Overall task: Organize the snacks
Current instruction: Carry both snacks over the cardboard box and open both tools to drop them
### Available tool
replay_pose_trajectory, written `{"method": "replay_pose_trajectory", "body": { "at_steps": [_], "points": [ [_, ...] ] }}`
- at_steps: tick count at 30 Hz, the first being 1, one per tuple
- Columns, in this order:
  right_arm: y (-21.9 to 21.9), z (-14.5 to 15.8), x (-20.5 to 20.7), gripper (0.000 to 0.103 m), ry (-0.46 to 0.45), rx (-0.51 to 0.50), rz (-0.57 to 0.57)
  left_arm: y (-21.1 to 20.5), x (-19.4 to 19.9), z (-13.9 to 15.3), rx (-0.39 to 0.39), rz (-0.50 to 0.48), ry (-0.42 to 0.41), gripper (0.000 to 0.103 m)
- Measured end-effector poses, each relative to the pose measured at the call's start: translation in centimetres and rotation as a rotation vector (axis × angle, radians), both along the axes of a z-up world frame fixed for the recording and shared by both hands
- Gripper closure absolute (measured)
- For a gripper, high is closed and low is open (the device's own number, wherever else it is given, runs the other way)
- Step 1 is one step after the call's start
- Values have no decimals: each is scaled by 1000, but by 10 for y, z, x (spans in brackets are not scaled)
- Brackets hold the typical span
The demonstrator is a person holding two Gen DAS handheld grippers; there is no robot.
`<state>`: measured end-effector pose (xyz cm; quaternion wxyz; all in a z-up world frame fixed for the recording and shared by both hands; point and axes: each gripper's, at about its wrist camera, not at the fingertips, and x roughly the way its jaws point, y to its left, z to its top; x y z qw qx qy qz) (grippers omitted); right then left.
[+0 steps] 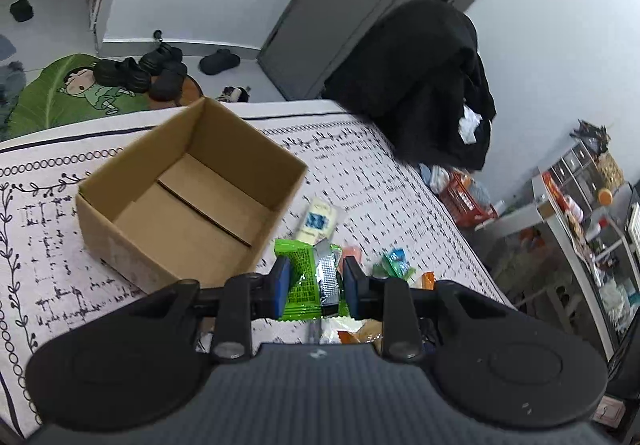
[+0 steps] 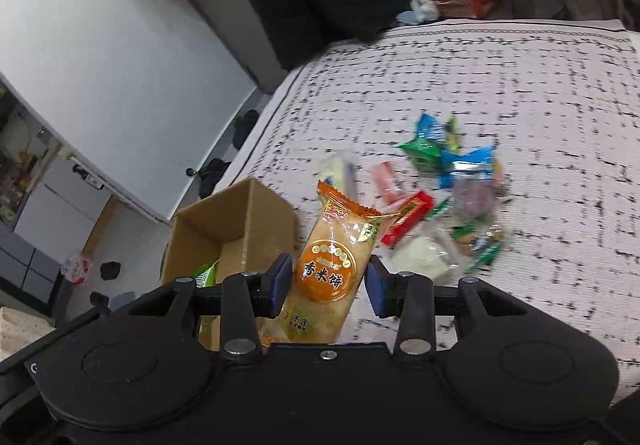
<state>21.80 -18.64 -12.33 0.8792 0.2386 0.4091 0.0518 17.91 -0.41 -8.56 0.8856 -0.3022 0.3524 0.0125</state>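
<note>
An open cardboard box [image 1: 240, 149] stands on the patterned tablecloth [image 1: 380, 173], and its inside looks bare in the left wrist view. My left gripper [image 1: 314, 277] is shut on a green snack packet [image 1: 300, 277] with a silver patch, just right of the box's near corner. My right gripper [image 2: 328, 281] is shut on an orange rice cracker packet [image 2: 332, 245], lifted beside the box [image 2: 224, 221]. Several loose snacks [image 2: 440, 205] lie in a pile to the right. A green packet edge [image 2: 208, 277] shows at the box's opening.
A white and blue packet [image 1: 320, 221] and small green candies [image 1: 394, 265] lie on the cloth past my left fingers. A black coat [image 1: 420, 93] hangs at the table's far corner. A red basket [image 1: 464, 197] and shelves [image 1: 580, 205] stand off the right edge.
</note>
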Motion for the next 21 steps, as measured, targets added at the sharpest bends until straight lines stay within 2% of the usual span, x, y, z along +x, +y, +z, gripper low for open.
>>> {"method": "replay_pose_trajectory", "body": {
  "at_steps": [8,21],
  "points": [
    [39,-2,12,64,-6,-2,61,36,6,-6,-28,72,-1,76],
    [96,-6,39,64,-25,-46,158,90,17,-30,-87,183,44,76]
  ]
}}
